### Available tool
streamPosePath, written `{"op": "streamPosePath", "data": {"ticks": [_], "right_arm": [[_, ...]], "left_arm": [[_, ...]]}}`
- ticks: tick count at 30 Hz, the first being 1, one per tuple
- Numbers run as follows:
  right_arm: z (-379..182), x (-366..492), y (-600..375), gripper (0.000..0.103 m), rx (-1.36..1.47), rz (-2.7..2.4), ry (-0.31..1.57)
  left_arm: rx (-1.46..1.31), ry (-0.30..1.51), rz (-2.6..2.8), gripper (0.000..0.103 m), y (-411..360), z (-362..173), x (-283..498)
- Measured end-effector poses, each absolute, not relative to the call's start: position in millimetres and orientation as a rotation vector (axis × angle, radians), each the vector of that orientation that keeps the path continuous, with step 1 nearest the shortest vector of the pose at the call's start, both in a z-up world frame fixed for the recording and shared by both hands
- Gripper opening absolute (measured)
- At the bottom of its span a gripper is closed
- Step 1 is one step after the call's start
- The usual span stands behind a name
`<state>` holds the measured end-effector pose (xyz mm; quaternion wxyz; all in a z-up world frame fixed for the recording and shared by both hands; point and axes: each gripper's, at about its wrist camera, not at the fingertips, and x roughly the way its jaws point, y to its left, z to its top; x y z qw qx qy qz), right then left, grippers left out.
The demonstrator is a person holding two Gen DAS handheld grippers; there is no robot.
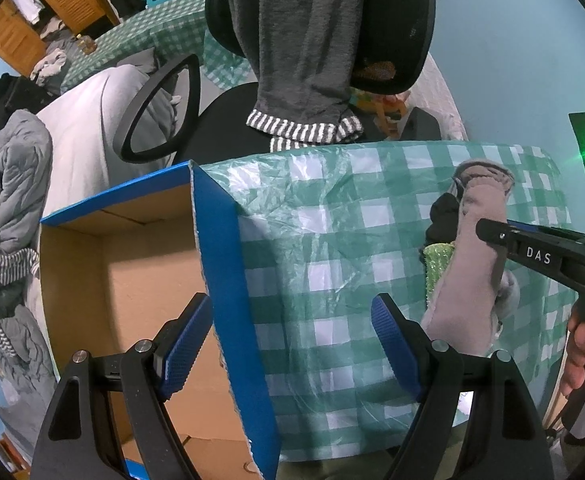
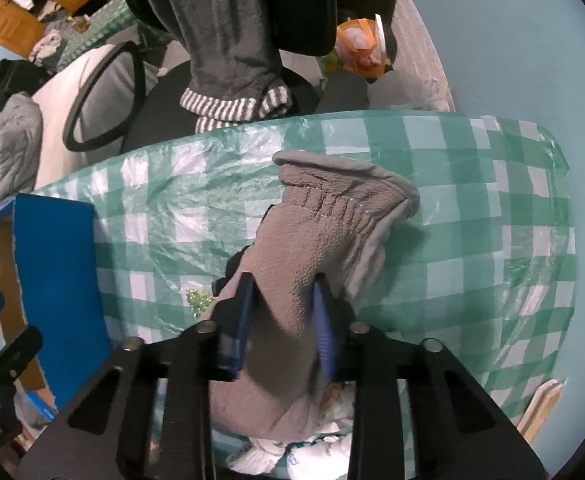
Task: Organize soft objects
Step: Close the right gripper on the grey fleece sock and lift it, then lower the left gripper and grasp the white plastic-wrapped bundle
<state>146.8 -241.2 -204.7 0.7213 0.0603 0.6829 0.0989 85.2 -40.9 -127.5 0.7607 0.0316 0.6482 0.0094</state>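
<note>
Clamped between the right gripper's point(image 2: 282, 320) fingers, a grey fleece glove point(image 2: 324, 232) hangs above the checked desk point(image 2: 472, 240), not yet boxed, while the left gripper point(image 1: 292, 344) gapes beside the cardboard box point(image 1: 148, 280) at nine o'clock.

We see the box point(image 1: 132, 280) at lower left of the frame, the table point(image 1: 332, 240) to its right, the chair point(image 1: 252, 120) behind both, the glove point(image 1: 472, 260) over the table's right part.

The left wrist view looks forward and down from close above the cardboard box point(image 1: 132, 280) at the table point(image 1: 332, 240) edge. The right wrist view sits lower and nearer over the checked table point(image 2: 472, 208). Both share the table, box point(image 2: 56, 280) and office chair point(image 1: 220, 120).
</note>
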Motion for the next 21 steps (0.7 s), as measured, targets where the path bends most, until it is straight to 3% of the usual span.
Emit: {"op": "streamPosePath", "data": {"ticks": [6,21], "right_arm": [[-196,141,-249,0.013,0.151,0.253,1.481],[-141,120,-287,0.011,0.231,0.295,1.37]], "left_arm": [[0.072,1.419,0.008,0.082,-48,-125,80],[0.057,1.46,-0.05,0.082,-75,-130,57]]}}
